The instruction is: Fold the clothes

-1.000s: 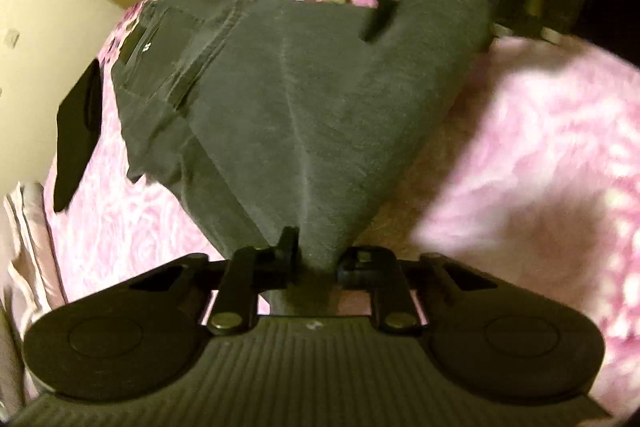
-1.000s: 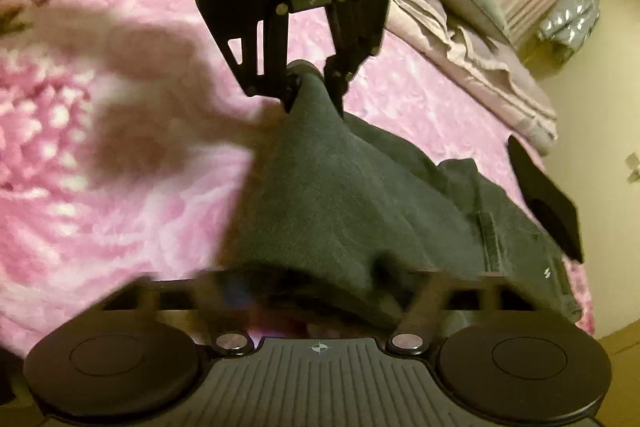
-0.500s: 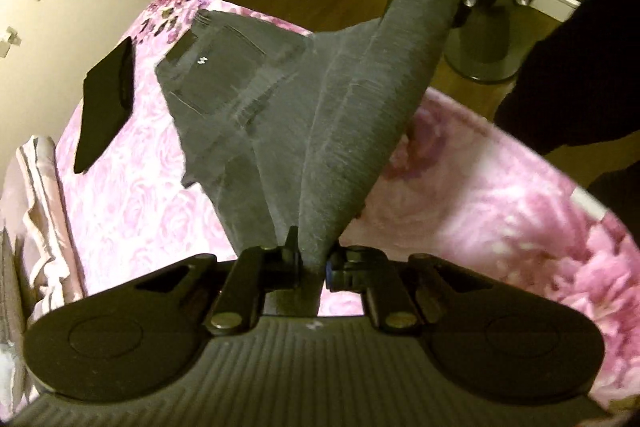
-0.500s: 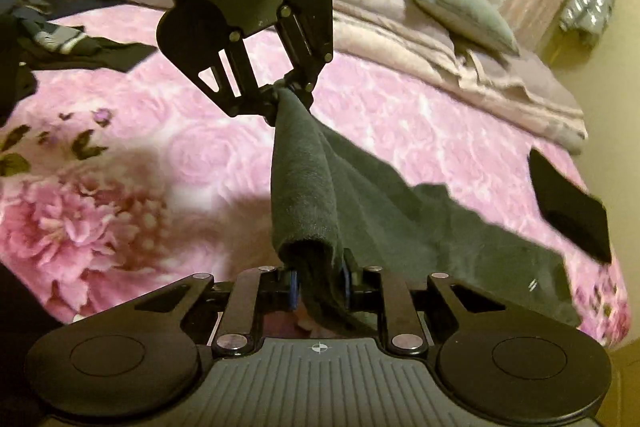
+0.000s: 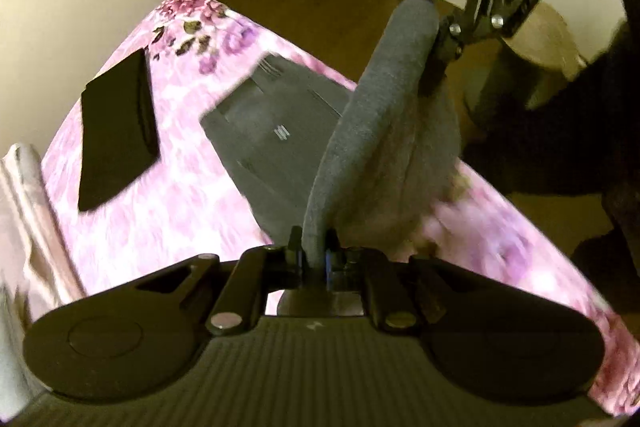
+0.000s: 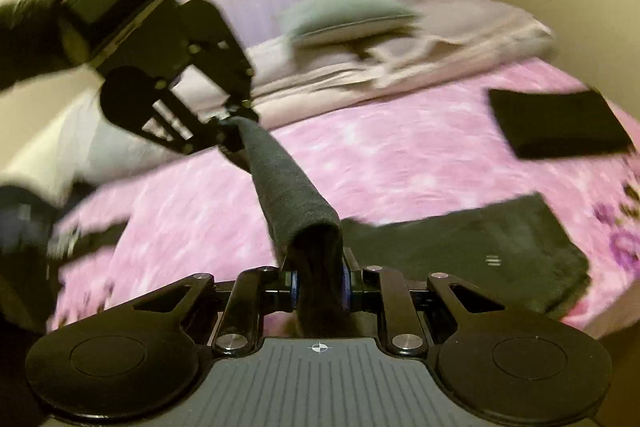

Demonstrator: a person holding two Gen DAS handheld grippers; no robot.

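Dark grey trousers point(image 5: 280, 131) held up over the pink bed cover point(image 5: 168, 211)

One end lies flat on the cover, the other is stretched between both grippers. It could slip and spoil the fold if either grip loosens. Left gripper point(image 5: 314, 259) and right gripper point(image 6: 318, 287) are both clamped on the fabric; a folded black garment point(image 6: 560, 123) lies far.

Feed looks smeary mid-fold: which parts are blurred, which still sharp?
Left wrist view: pink floral bedspread smeared, left gripper sharp on dark grey trousers. Right wrist view: background pillows and folded black garment streaked; right gripper crisp.
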